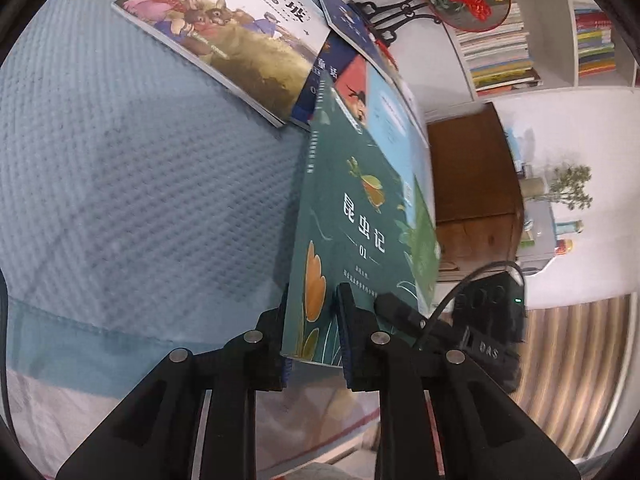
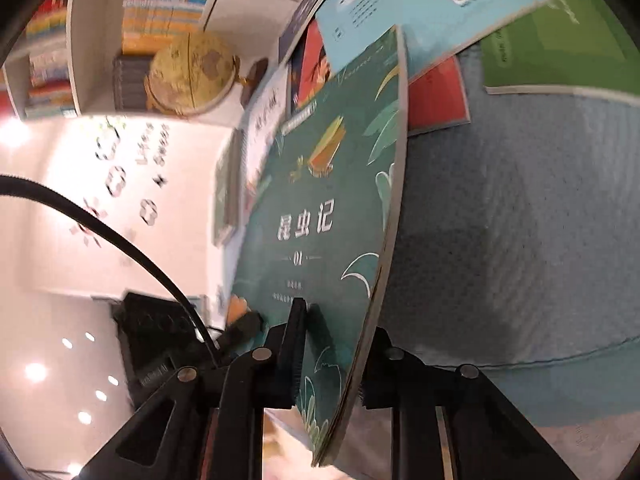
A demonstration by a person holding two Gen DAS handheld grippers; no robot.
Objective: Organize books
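Books are the matter here, and one green book [image 1: 352,216] with an insect on its cover is lifted at a tilt above the blue quilted cloth [image 1: 132,168]. The left claw [image 1: 312,320] is closed on its near edge, one finger on the cover and one beneath. The right claw [image 2: 332,344] pinches the same near edge of this book [image 2: 320,208], so both hands carry it together, probably to keep the thin cover from bending. Far behind, other books lie overlapping: a picture book [image 1: 228,36] with animals, a dark blue book [image 1: 348,16], a light blue book [image 2: 404,4]. The bookshelf [image 1: 496,40] stands far right; the right wrist view is blurred, so finer details I cannot confirm.
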